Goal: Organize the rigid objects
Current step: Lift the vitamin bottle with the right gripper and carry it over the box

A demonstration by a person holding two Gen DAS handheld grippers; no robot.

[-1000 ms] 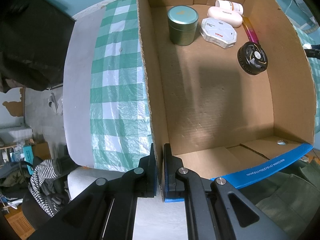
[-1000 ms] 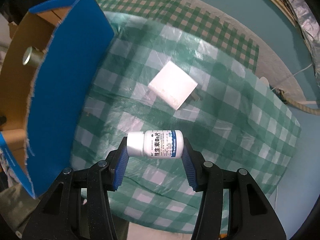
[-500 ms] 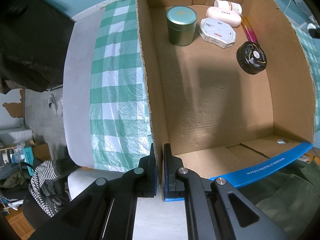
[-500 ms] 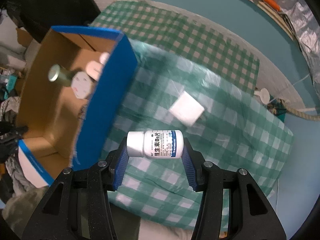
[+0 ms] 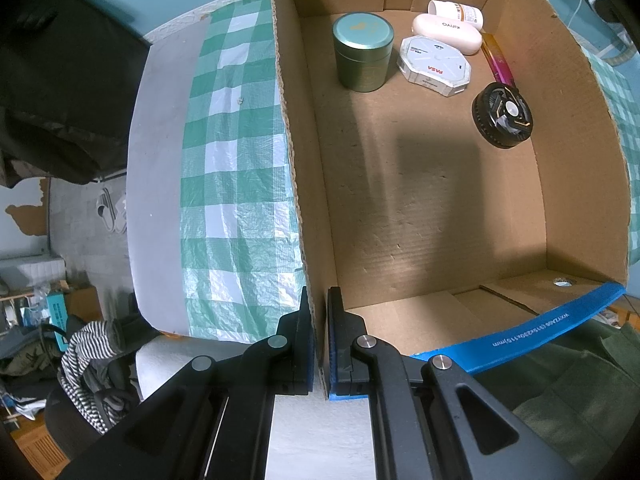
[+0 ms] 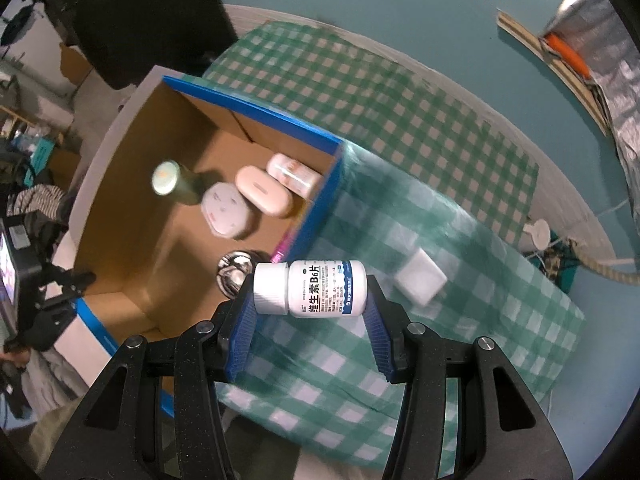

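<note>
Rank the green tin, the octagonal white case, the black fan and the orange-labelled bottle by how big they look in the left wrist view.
1. Green tin.
2. Octagonal white case and black fan: too alike to rank, and the fan sits nearer the camera.
3. Orange-labelled bottle, partly hidden at the far wall.

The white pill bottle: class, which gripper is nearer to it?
Right. The right gripper grips the white pill bottle between its fingers; the left gripper clamps the cardboard box wall, away from it.
</note>
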